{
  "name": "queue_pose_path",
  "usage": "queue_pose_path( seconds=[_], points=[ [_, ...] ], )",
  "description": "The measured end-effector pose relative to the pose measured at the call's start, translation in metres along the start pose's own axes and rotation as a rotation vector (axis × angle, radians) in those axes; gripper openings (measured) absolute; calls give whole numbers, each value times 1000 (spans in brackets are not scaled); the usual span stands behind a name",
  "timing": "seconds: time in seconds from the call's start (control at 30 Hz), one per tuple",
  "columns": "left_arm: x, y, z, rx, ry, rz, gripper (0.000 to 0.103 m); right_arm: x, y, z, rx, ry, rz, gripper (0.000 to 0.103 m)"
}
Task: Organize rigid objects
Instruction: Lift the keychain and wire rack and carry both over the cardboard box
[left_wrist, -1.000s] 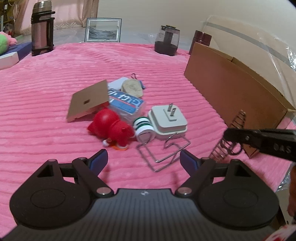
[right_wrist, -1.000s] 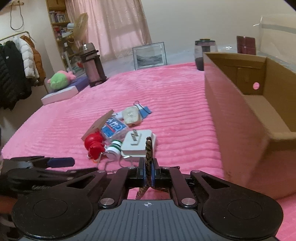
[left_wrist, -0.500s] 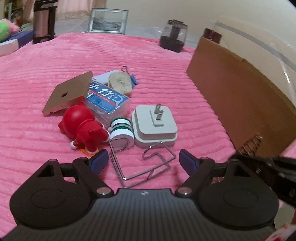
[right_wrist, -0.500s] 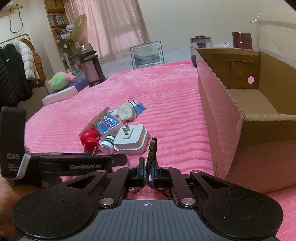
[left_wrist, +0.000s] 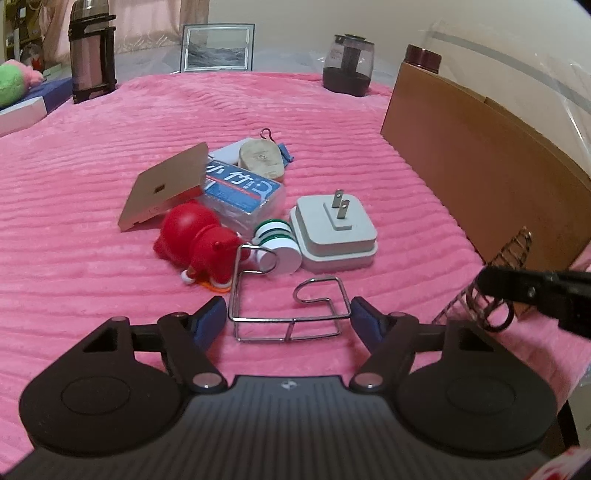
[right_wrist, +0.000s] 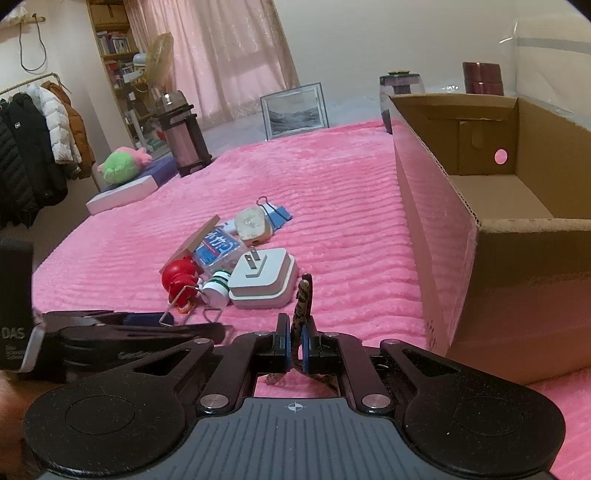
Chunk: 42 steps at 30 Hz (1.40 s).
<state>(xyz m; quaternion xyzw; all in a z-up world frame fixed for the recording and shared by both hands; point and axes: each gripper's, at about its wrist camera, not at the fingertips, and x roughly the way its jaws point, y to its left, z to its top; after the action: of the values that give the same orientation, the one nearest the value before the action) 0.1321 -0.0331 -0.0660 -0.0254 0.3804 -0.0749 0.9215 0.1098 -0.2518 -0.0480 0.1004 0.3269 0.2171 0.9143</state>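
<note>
My left gripper (left_wrist: 288, 317) is open, its blue pads either side of a bent silver wire holder (left_wrist: 284, 306) lying on the pink blanket. Behind it lie a red toy (left_wrist: 195, 236), a green-and-white spool (left_wrist: 275, 245), a white plug adapter (left_wrist: 334, 230), a blue-label plastic case (left_wrist: 242, 192), a cardboard piece (left_wrist: 166, 184) and a beige oval item (left_wrist: 262, 160). My right gripper (right_wrist: 294, 345) is shut on a brown patterned hair claw clip (right_wrist: 303, 299), held just left of the open cardboard box (right_wrist: 491, 236). The clip also shows in the left wrist view (left_wrist: 498, 277).
A thermos (right_wrist: 183, 133), picture frame (right_wrist: 295, 109), dark glass jar (right_wrist: 400, 86) and maroon container (right_wrist: 482, 77) stand at the blanket's far edge. A green plush (right_wrist: 122, 164) lies on a pad at far left. Coats hang at the left wall.
My left gripper has come down and forward so its open pads now flank the wire holder. My right gripper has carried the claw clip slightly higher beside the box.
</note>
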Motion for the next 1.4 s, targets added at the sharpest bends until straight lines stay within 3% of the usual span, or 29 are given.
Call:
queue_pose_path(
  seconds=[0.33, 0.87, 1.2, 1.4],
  points=[
    [8, -13, 1, 106, -36, 27, 66, 2, 5, 1, -11, 3, -13, 1],
    [-35, 1, 3, 93, -59, -11, 65, -9, 25, 7, -40, -27, 20, 1],
    [-74, -8, 28, 122, -126, -38, 65, -41, 36, 32, -52, -122, 41, 1],
    [-100, -33, 57, 172, -181, -100, 65, -77, 34, 64, -51, -223, 60, 1]
  ],
)
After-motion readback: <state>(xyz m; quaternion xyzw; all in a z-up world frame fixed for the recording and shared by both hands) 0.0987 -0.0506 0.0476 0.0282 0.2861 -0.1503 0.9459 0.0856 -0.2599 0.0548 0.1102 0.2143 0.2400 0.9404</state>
